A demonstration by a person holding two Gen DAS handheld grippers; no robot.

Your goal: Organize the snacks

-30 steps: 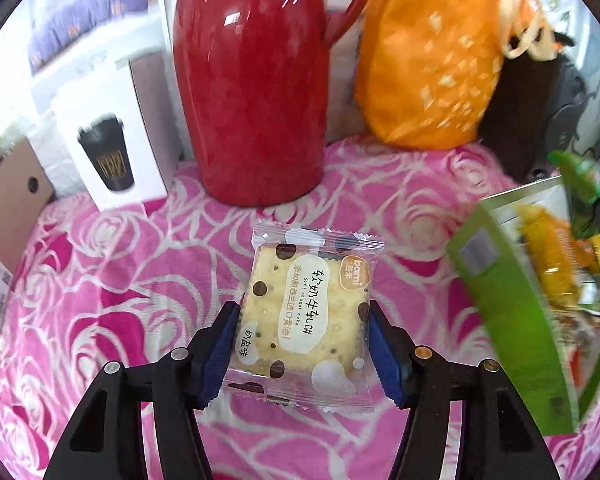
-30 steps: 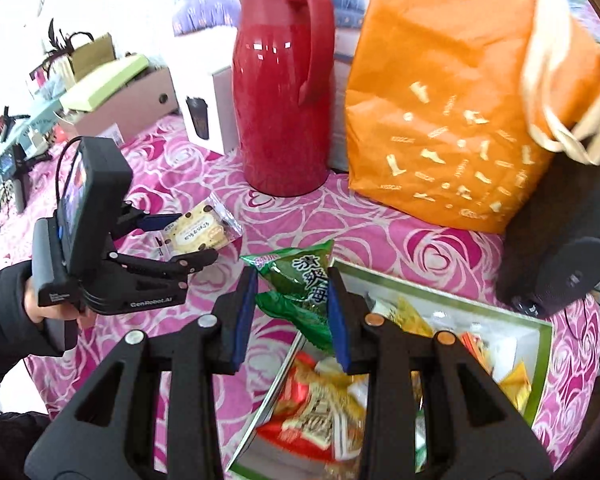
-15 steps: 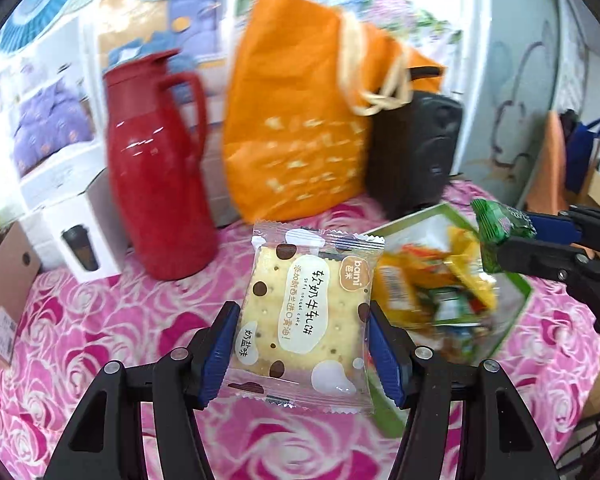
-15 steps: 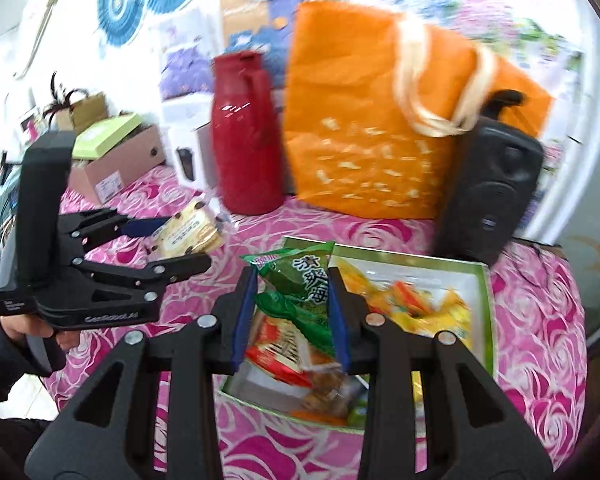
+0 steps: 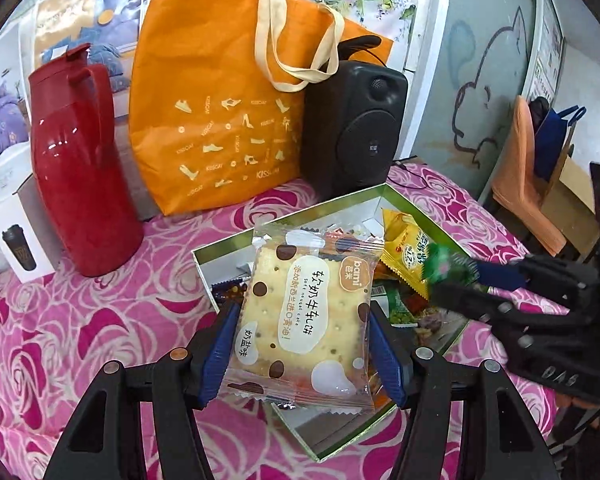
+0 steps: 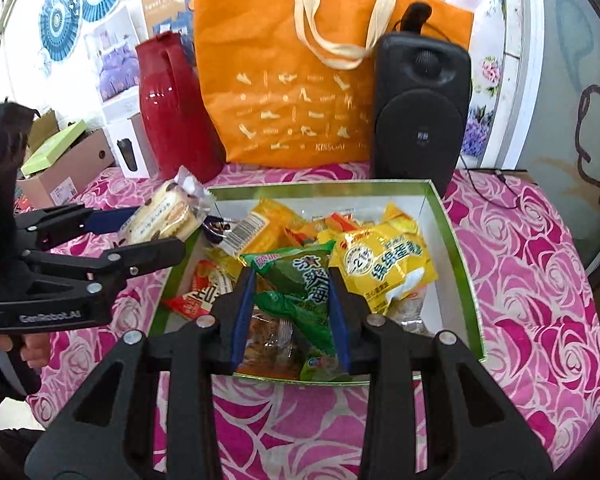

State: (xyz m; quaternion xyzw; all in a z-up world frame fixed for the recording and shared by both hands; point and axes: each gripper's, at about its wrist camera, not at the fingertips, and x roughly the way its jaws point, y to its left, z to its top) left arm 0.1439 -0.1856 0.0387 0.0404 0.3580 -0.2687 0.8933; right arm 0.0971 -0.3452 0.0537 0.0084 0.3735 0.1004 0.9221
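Note:
My left gripper (image 5: 302, 344) is shut on a cream nougat cracker packet (image 5: 306, 312) with brown dots, held above the left part of the green-rimmed snack box (image 5: 236, 242). From the right wrist view that cracker packet (image 6: 166, 214) hangs over the box's left wall (image 6: 172, 276). My right gripper (image 6: 292, 308) is shut on a green seaweed snack packet (image 6: 296, 280) above the box's front half. The box holds several packets, among them a yellow one (image 6: 384, 264). In the left wrist view the right gripper (image 5: 466, 276) reaches in from the right with the green packet (image 5: 444, 266).
A red thermos jug (image 5: 74, 172), an orange tote bag (image 5: 220, 116) and a black speaker (image 5: 352, 128) stand behind the box on the pink rose tablecloth (image 5: 60, 312). A white cup carton (image 5: 18, 240) sits at far left. A hand (image 6: 32, 348) grips the left tool.
Both grippers have risen and swung over the snack box, each still holding its packet. The left one moved right from beside the thermos jug to above the box.

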